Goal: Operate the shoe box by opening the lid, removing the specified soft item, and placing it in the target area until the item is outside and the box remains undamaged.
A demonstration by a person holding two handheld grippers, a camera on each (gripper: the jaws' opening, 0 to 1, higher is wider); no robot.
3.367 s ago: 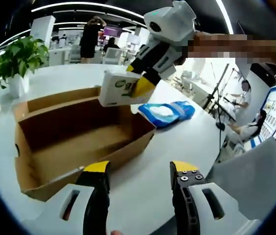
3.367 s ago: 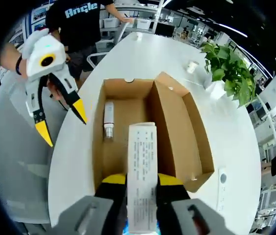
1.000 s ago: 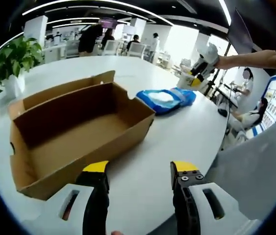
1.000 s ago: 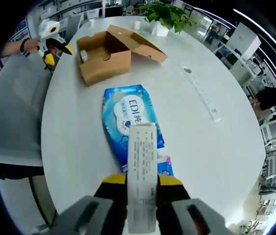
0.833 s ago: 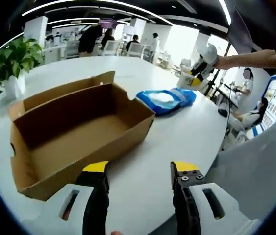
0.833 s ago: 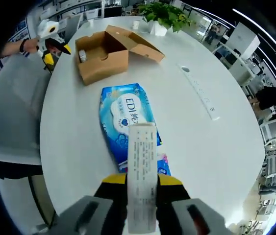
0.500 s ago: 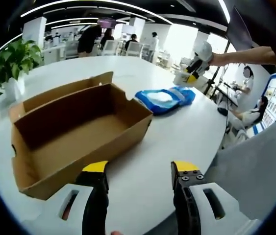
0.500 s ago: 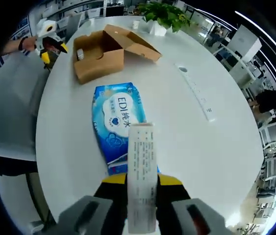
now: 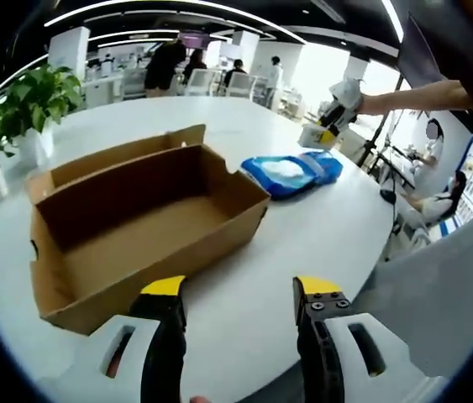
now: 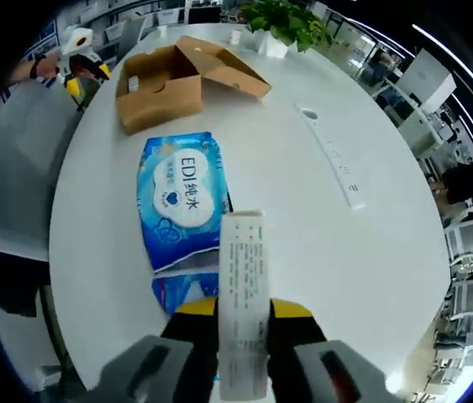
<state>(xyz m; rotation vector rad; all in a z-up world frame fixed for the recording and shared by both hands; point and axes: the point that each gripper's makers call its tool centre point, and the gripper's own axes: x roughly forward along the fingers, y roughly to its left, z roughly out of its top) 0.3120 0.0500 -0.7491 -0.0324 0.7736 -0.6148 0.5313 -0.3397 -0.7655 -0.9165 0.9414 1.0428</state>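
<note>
The open brown shoe box (image 9: 144, 227) sits on the white round table, lid flap folded back; in the right gripper view the box (image 10: 165, 84) lies far off with a small white bottle (image 10: 133, 84) inside. My right gripper (image 10: 243, 306) is shut on a white tissue pack (image 10: 243, 269), held above the table just past a blue wipes pack (image 10: 177, 197). In the left gripper view the right gripper (image 9: 333, 113) shows beyond the wipes pack (image 9: 291, 168), carrying the tissue pack (image 9: 313, 136). My left gripper (image 9: 240, 290) stands open near the box's front, nothing between its jaws.
A second blue packet (image 10: 184, 290) lies partly under the wipes pack. A white power strip (image 10: 333, 155) lies on the table's right. A potted plant (image 9: 30, 101) stands at the far edge. A grey chair (image 9: 438, 294) is beside the table. People stand in the background.
The right gripper has carried the tissue pack out of the box and farther away, past the blue wipes pack. The left gripper has stayed open near the box.
</note>
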